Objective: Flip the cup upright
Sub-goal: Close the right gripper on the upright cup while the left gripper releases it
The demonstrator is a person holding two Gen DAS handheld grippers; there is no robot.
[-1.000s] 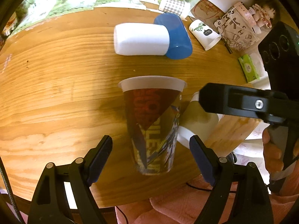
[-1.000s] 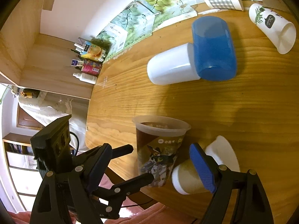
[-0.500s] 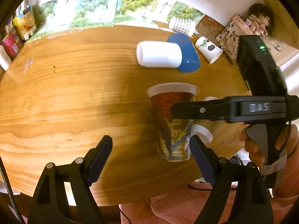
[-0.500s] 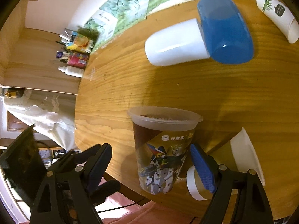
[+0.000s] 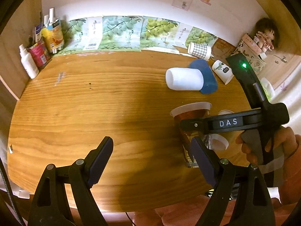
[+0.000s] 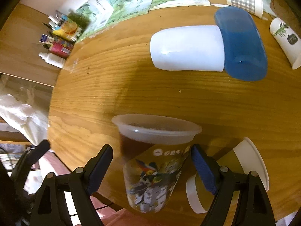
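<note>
A printed plastic cup (image 6: 154, 162) with a clear rim stands rim-down near the front edge of the wooden table (image 6: 131, 86). My right gripper (image 6: 151, 166) is open, its fingers on either side of the cup without touching it. In the left wrist view the same cup (image 5: 190, 120) is partly hidden behind the right gripper's arm (image 5: 225, 122). My left gripper (image 5: 150, 160) is open and empty, to the left of the cup above the table.
A brown paper cup (image 6: 229, 177) lies on its side just right of the printed cup. A white cup (image 6: 188, 48) nested in a blue cup (image 6: 242, 45) lies further back. Two paper cups (image 6: 284, 41) lie at the back right. Bottles (image 5: 35, 54) stand at the back left.
My left gripper has drawn back and to the left, away from the cup. My right gripper has moved in so that its fingers flank the cup.
</note>
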